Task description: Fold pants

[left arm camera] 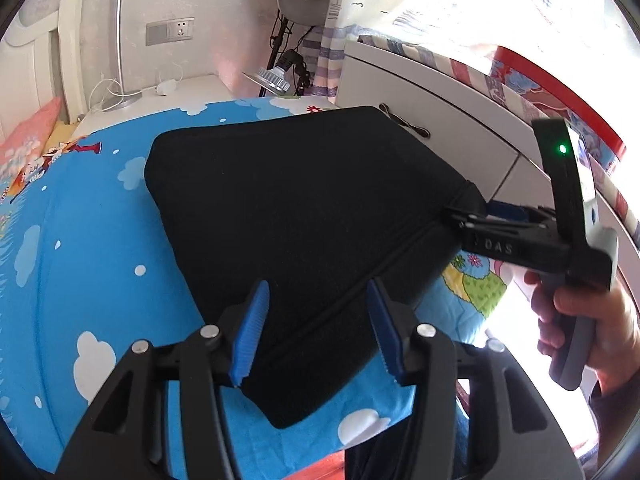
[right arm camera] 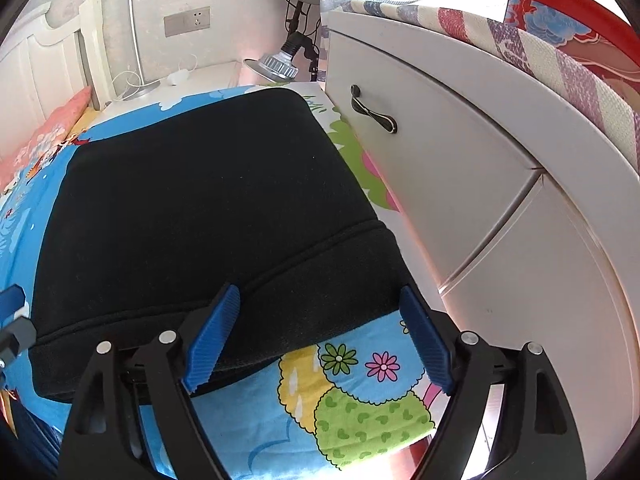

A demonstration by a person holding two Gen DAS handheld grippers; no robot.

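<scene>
Between the blue pads of the left tool (left arm camera: pixel 316 328), jaws spread wide and holding nothing, lies the near edge of the folded black pants (left arm camera: pixel 304 216). The right tool (right arm camera: pixel 320 336), equally wide open and empty, hovers at the pants' 5 o'clock corner by the seamed band. The pants rest as a compact rectangle on the cartoon-print bed sheet (left arm camera: pixel 100 264), with a white drawer cabinet (right arm camera: pixel 460 160) at 3 o'clock. A good finish likely means pressing edges flush without dragging layers. Layer count, waistband and leg ends cannot be made out against the black cloth.
</scene>
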